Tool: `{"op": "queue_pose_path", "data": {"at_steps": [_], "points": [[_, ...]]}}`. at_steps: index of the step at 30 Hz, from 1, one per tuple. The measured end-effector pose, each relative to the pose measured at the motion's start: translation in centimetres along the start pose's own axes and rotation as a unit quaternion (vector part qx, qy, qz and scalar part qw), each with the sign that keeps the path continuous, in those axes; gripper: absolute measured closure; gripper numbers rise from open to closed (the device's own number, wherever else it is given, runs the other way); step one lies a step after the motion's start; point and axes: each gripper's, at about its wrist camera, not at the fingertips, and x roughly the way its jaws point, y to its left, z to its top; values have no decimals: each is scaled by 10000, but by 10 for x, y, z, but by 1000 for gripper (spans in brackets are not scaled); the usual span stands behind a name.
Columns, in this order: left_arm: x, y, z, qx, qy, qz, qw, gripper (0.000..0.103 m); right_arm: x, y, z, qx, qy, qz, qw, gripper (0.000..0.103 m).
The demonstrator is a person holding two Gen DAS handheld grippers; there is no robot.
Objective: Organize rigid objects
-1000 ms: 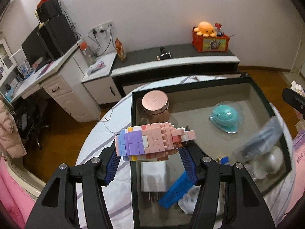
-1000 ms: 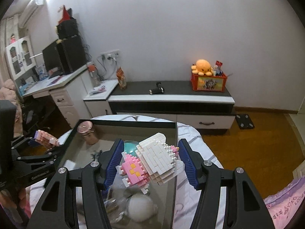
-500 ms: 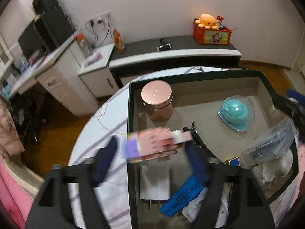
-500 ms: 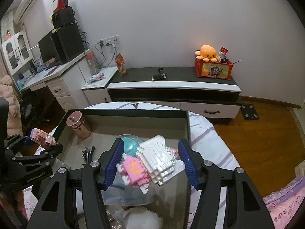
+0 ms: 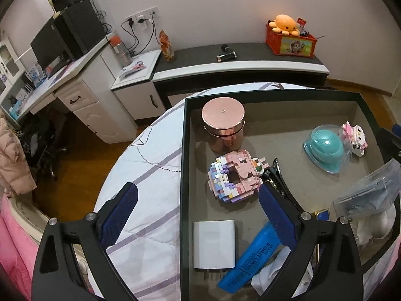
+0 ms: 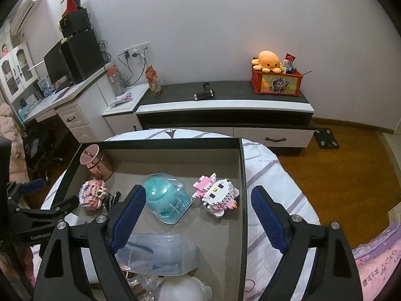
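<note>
Both brick toys down inside the box (image 6: 241,175) for tidying — pink ring (image 5: 235,176) beside the copper tin (image 5: 223,125), white cat (image 6: 216,194) by the teal dome (image 6: 166,198) — left tongs (image 5: 198,215) and right tongs (image 6: 198,218) just spread wide, holding nothing.

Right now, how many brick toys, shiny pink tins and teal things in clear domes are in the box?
Brick toys: 2, pink-and-purple donut, white-and-pink cat
Shiny pink tins: 1
Teal things in clear domes: 1
Total: 4
</note>
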Motion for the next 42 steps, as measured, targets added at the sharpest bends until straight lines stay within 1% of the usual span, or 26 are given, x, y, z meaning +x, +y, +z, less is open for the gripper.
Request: {"op": "queue_pose_path", "data": {"at_steps": [7, 12, 18, 24, 26, 30, 35, 40, 42], "points": [[-3, 0, -1, -18, -28, 30, 10000, 5, -1, -4, -1, 88, 31, -10, 10000, 16], [-20, -2, -3, -3, -141, 7, 9999, 5, -19, -2, -2, 73, -118, 2, 9999, 16], [-59, -4, -10, -90, -378, -114, 9992, 5, -61, 4, -4, -4, -428, 5, 9991, 16], [-113, -5, -28, -166, -784, -136, 9967, 5, -120, 14, -15, -206, -837, -72, 9962, 16], [-131, -5, -36, -167, -932, -149, 9954, 5, -140, 17, -21, -282, -977, -113, 9948, 16], [-168, -4, -58, -233, -1208, -125, 9923, 5, -182, 28, -40, -492, -1273, -372, 9899, 16], [-208, -3, -92, -297, -1515, -145, 9879, 2, -226, 35, -68, -550, -1542, -401, 9857, 16], [-240, -5, -135, -346, -1861, -122, 9818, 1, -266, 44, -104, -632, -1872, -502, 9790, 16], [-249, -7, -153, -370, -1963, -65, 9798, 1, -275, 48, -118, -657, -1938, -548, 9773, 16]]}}
